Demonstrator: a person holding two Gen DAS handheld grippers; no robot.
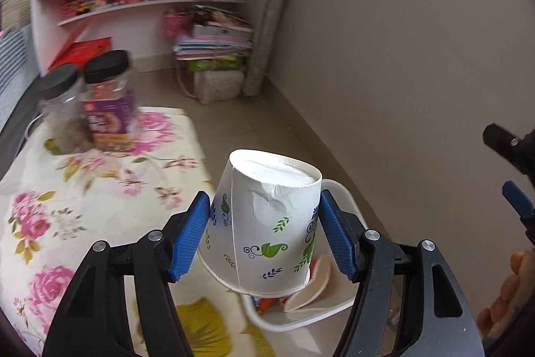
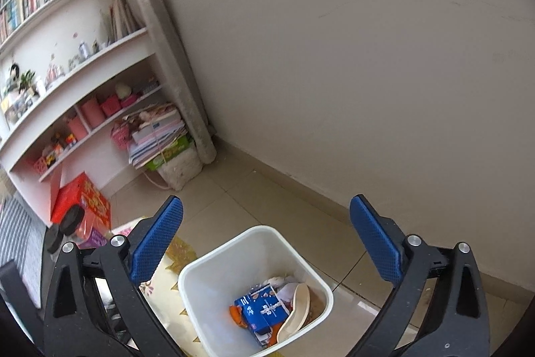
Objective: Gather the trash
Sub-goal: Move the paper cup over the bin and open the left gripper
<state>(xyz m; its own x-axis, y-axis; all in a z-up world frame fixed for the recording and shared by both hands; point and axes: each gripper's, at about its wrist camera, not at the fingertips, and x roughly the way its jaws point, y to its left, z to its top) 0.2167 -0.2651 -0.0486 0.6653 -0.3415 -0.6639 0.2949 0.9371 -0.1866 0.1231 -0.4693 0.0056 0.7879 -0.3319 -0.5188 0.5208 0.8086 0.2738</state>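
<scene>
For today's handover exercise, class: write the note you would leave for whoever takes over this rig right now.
Left hand-held gripper: shut on an upside-down paper cup, held above the white bin.
Right hand-held gripper: open, nothing between its pads, poised over the bin.
Done: the bin already holds a blue carton, a bent paper plate and orange scraps.
Left: release the cup into the bin. Two black-lidded jars stand on the floral cloth; whether they count as trash I cannot tell.

Beige wall, tiled floor, white shelving beyond.
</scene>
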